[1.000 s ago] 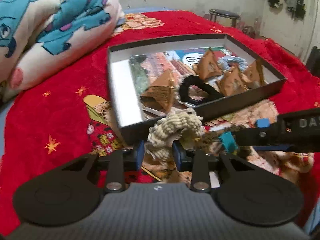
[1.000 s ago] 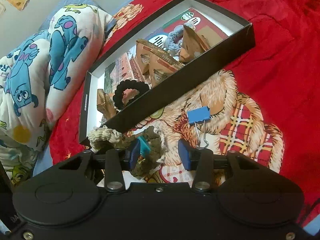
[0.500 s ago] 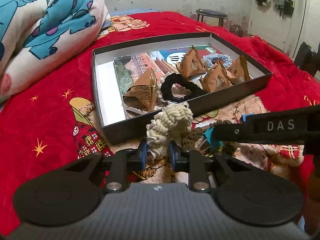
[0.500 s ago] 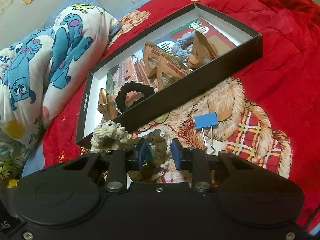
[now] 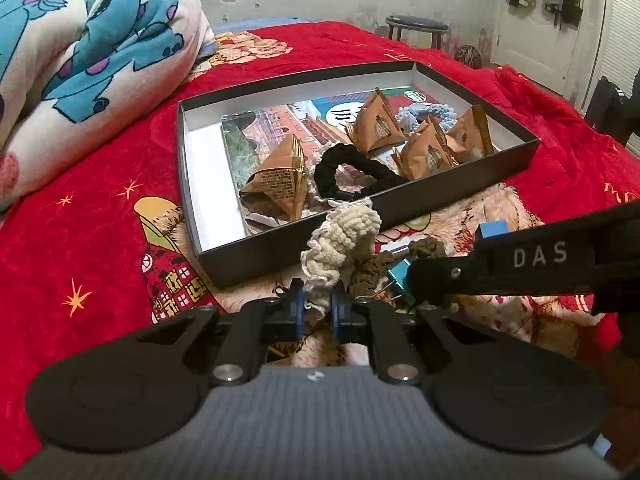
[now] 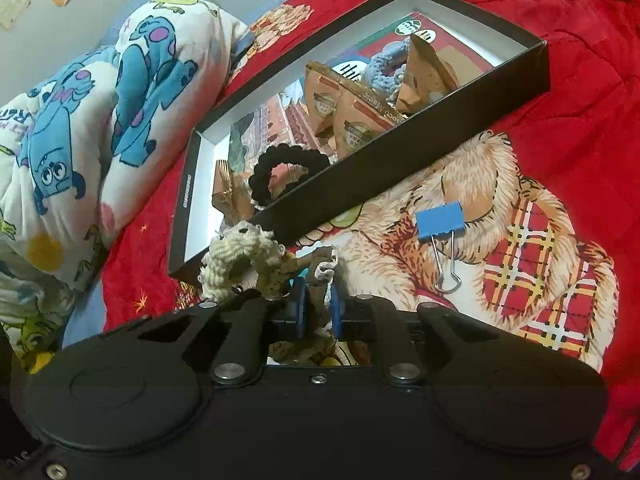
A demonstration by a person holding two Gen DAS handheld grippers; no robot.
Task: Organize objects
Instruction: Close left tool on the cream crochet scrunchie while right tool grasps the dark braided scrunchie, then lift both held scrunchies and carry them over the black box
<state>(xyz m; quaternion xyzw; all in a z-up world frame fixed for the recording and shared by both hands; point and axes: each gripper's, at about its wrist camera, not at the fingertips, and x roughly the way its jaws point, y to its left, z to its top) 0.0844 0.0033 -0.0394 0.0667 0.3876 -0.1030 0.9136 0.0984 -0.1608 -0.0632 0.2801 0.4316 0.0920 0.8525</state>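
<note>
Cream scrunchie (image 5: 344,240) sits pinched in the left claw (image 5: 318,312), brown scrunchie (image 6: 318,280) in the right claw (image 6: 319,314), both just outside the part-filled box (image 5: 440,196); blue binder clip (image 6: 440,222) remains on the bed.

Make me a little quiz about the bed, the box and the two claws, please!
1. True or false: the black scrunchie lies inside the black box.
2. Which scrunchie is the left claw pinching? A. cream scrunchie B. light blue scrunchie C. black scrunchie
3. Fill in: the right claw is shut on the ____ scrunchie.

Key: 1 true. 2 A. 3 brown. Both claws have just been closing, each with its scrunchie between the pads. The blue binder clip lies loose on the red blanket.
</note>
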